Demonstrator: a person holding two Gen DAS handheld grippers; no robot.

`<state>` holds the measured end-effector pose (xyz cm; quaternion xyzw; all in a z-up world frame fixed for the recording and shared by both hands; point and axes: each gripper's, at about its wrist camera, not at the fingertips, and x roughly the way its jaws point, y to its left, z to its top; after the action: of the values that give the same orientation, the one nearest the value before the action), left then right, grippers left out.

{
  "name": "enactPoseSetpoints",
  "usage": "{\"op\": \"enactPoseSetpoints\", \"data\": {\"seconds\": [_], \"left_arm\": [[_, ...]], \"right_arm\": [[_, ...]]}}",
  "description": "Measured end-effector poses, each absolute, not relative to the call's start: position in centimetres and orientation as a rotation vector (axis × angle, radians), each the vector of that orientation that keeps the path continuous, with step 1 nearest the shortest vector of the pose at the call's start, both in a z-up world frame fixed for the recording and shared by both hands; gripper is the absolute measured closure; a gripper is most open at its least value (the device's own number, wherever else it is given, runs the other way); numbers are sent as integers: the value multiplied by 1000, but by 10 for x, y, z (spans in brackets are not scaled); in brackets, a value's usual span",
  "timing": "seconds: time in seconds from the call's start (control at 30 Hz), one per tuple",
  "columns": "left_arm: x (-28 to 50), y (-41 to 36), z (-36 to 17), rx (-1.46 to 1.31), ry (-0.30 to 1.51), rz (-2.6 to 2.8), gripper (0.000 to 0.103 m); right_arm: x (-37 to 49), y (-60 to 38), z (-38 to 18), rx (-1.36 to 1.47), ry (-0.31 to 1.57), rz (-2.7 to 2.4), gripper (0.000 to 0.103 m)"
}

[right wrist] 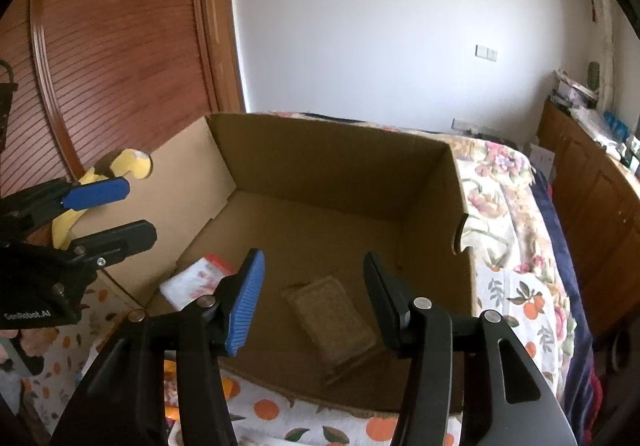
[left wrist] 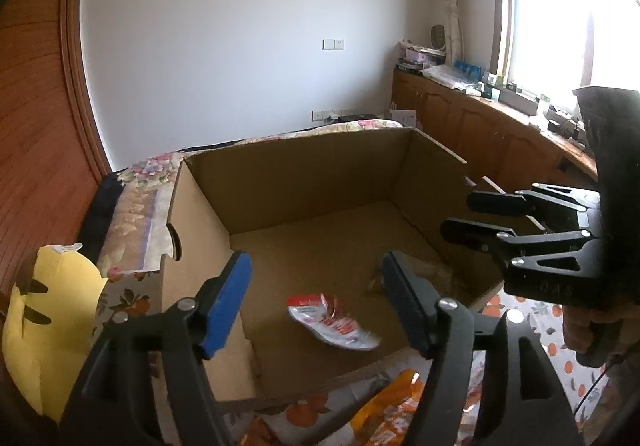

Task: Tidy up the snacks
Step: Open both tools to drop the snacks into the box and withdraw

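Observation:
An open cardboard box [left wrist: 304, 174] [right wrist: 336, 154] stands on a flower-patterned bed cover. Inside it, near the front wall, a red and white snack packet [left wrist: 332, 322] [right wrist: 196, 280] looks blurred and is free of any pad. A brown packet [right wrist: 332, 320] lies flat on the box floor; in the left wrist view the brown packet [left wrist: 424, 274] is partly hidden behind a finger. My left gripper [left wrist: 316, 257] [right wrist: 140, 210] hovers open over the box's front left, holding nothing. My right gripper [right wrist: 314, 255] [left wrist: 458, 214] hovers open above the brown packet, holding nothing.
An orange snack bag [left wrist: 396, 406] lies on the bed cover [right wrist: 516, 246] just outside the box's front wall. A yellow soft thing [left wrist: 44, 326] sits left of the box. A wooden louvred door [right wrist: 120, 46] is on the left, wooden cabinets [left wrist: 480, 126] on the right.

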<state>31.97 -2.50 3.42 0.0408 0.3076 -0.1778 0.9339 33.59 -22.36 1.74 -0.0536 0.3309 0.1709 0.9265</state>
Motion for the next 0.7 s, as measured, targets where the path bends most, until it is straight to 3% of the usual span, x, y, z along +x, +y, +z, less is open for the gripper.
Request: {"op": "enactPoseSetpoints", "data": {"seconds": [0.33, 0.7], "left_arm": [[262, -20, 45, 64, 620, -413, 30], [188, -23, 8, 103, 664, -457, 30]], "right_arm": [[270, -242, 37, -67, 657, 366, 47], [176, -267, 24, -6, 667, 336, 40]]}}
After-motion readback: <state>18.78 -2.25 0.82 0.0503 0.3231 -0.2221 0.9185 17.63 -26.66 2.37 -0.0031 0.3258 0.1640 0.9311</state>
